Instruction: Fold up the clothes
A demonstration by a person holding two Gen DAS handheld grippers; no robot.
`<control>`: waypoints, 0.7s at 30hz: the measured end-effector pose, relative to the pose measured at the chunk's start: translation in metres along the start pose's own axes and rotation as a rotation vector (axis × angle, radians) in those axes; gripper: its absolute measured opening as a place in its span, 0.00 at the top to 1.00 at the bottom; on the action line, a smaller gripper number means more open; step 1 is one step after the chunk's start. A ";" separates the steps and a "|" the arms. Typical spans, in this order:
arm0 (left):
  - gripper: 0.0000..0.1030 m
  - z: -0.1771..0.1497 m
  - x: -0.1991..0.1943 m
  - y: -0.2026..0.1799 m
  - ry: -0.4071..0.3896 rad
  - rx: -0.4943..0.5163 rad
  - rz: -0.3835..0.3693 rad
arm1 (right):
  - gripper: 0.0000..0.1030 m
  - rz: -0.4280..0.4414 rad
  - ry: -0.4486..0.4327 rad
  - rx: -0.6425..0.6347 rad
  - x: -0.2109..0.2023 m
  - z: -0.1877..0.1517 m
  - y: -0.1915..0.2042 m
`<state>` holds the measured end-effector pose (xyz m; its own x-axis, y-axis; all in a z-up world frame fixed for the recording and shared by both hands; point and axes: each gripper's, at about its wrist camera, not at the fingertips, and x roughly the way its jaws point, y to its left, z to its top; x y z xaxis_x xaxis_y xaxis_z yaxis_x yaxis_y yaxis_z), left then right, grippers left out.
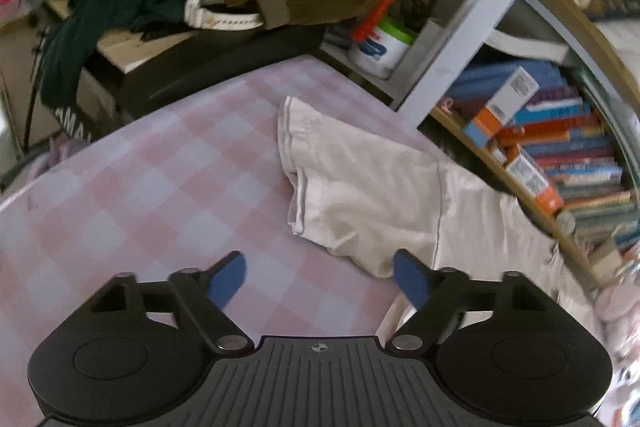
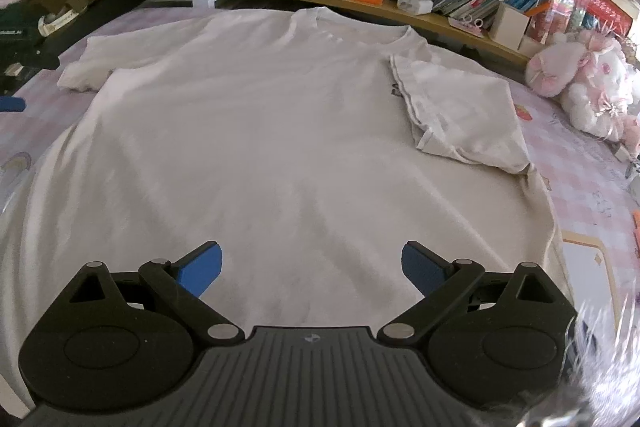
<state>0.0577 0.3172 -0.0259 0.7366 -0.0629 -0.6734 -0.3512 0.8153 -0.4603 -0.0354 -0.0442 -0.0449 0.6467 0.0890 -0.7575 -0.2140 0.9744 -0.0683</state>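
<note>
Our cream cotton T-shirt (image 2: 256,131) lies spread flat on the bed's pink-and-white checked sheet (image 1: 132,195), collar toward the far edge under the wooden bookshelf (image 2: 360,1), its right sleeve (image 2: 460,115) already folded in over the chest while its left sleeve (image 1: 352,187) is still spread toward the bed's left edge. Our left gripper (image 1: 320,277) hangs just short of that left sleeve, jaws apart with nothing between them; our right gripper (image 2: 312,269) hovers over the hem, jaws likewise wide and empty. The risks, as we judge them: pinching the sheet along with the sleeve, catching a single layer so the fold skews, or dragging the body and undoing the folded right sleeve.
</note>
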 end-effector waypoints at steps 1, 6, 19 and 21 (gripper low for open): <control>0.49 0.001 0.003 0.004 0.006 -0.037 -0.005 | 0.06 0.000 0.001 -0.003 0.000 0.000 0.001; 0.58 0.007 0.022 0.019 0.004 -0.192 -0.045 | 0.06 -0.008 -0.006 -0.017 -0.002 0.002 0.002; 0.65 0.037 0.072 0.002 -0.037 -0.143 0.005 | 0.06 -0.063 0.018 0.016 -0.005 -0.002 -0.013; 0.76 0.037 0.073 -0.001 -0.043 -0.128 0.035 | 0.06 -0.068 0.019 0.026 -0.005 -0.002 -0.016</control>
<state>0.1330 0.3331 -0.0538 0.7455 -0.0086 -0.6665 -0.4464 0.7360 -0.5089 -0.0371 -0.0603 -0.0416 0.6449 0.0183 -0.7641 -0.1505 0.9832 -0.1035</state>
